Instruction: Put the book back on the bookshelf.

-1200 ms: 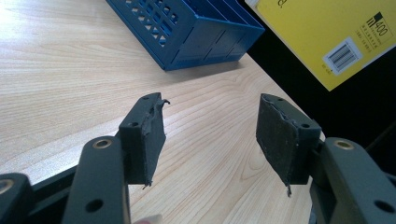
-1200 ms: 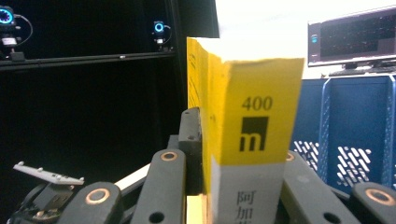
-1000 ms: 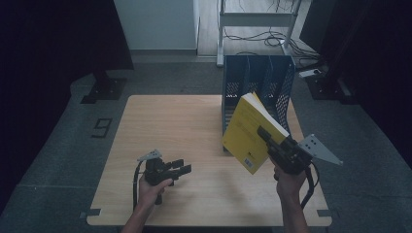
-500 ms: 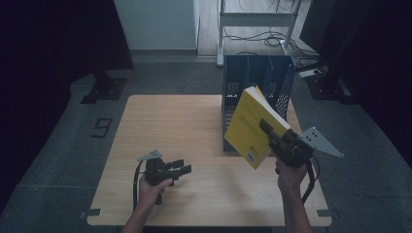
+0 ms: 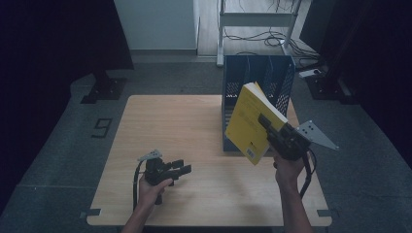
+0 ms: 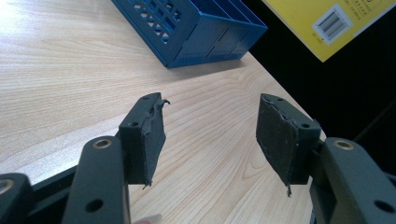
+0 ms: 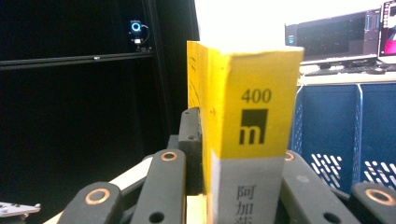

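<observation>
1. Presently, right gripper (image 5: 272, 130): raised above the tabletop's (image 5: 194, 126) right edge, in the person's right hand (image 5: 287, 171). Its fingers (image 7: 190, 140) are clamped on a thick yellow book (image 5: 252, 121); in the right gripper view they press both covers, with the spine facing the camera.
2. Yellow book: held clear of the tabletop, tilted, front cover turned towards the left edge, barcode at its lower corner. It hangs just in front of the blue file rack (image 5: 243, 77), over the right part of the tabletop. The spine carries "400", a black square logo and a grey lower band with printed characters.
3. Blue file rack: stands upright at the far right corner of the tabletop, with perforated walls and several dividers.
4. Left gripper (image 5: 182, 167): near the front edge, left of centre, in the person's left hand (image 5: 149, 187). Its fingers (image 6: 144, 135) stand wide apart with nothing between them, low over bare wood, aimed towards the rack.
5. Tabletop: light wood grain, rectangular.
6. Surroundings: grey floor bearing a numeral marking (image 5: 101, 128) beyond the left edge; a white frame with cables (image 5: 257, 19) behind the rack.
</observation>
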Available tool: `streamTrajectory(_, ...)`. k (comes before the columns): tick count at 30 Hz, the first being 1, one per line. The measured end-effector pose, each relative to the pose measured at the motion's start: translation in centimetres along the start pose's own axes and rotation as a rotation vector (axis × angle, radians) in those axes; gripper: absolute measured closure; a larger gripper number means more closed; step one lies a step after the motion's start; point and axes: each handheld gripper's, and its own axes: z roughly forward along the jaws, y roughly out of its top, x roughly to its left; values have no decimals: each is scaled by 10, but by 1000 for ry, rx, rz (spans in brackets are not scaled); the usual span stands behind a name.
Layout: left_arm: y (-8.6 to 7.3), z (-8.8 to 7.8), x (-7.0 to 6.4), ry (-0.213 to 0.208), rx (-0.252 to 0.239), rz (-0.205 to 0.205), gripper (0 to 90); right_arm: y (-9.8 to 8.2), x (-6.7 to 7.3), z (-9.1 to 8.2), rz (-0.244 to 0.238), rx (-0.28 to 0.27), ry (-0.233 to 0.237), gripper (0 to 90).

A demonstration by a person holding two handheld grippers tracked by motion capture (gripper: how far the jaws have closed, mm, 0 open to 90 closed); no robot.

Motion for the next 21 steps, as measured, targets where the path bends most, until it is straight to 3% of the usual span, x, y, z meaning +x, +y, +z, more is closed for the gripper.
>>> streamTrajectory(21,0,0,1,-5,4,-6,415,-5,-13,28,18,20,-63,750)
